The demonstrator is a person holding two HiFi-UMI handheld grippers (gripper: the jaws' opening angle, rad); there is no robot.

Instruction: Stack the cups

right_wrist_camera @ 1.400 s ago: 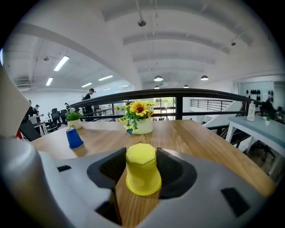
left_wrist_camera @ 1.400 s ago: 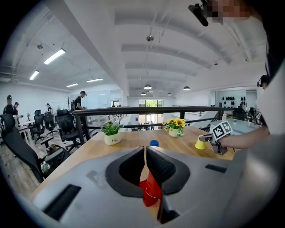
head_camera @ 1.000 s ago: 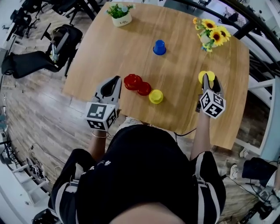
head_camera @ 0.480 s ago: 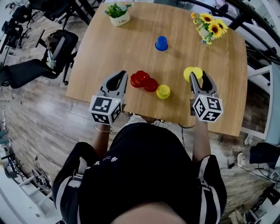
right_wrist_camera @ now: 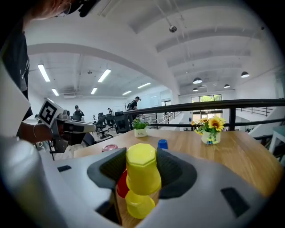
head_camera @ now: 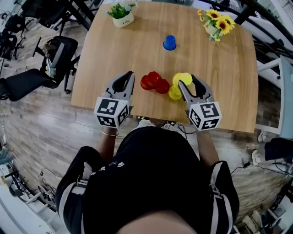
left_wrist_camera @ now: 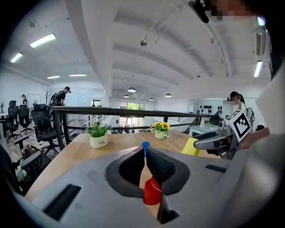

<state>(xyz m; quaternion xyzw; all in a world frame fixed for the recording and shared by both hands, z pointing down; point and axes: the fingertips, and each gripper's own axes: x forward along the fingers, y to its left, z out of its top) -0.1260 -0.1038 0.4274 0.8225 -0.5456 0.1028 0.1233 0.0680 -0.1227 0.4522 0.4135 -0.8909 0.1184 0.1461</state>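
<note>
The pale wood-grain counter (head_camera: 219, 82) is smooth, so a nudged cup would likely slide on it rather than stay put. The right gripper (head_camera: 187, 82) has its fingers clamped on the sides of an upside-down yellow cup (right_wrist_camera: 142, 171) and holds it just above a second yellow cup (right_wrist_camera: 139, 205), which stands rim-down at the near edge. The left gripper (head_camera: 127, 77) sits to the left of the cups with its fingers drawn almost together, holding nothing.

Both yellow cups look like glossy hard plastic with faceted bases. If the held one comes down off-centre or tilted, its rim could catch on those facets and jam. It could also knock the lower cup into the two red cups (head_camera: 149, 81) just to its left, or off the near edge.

A small blue cup (head_camera: 169, 42) stands well apart, farther back. A potted plant (head_camera: 121, 13) and a sunflower vase (head_camera: 215, 23) sit at the far corners.
</note>
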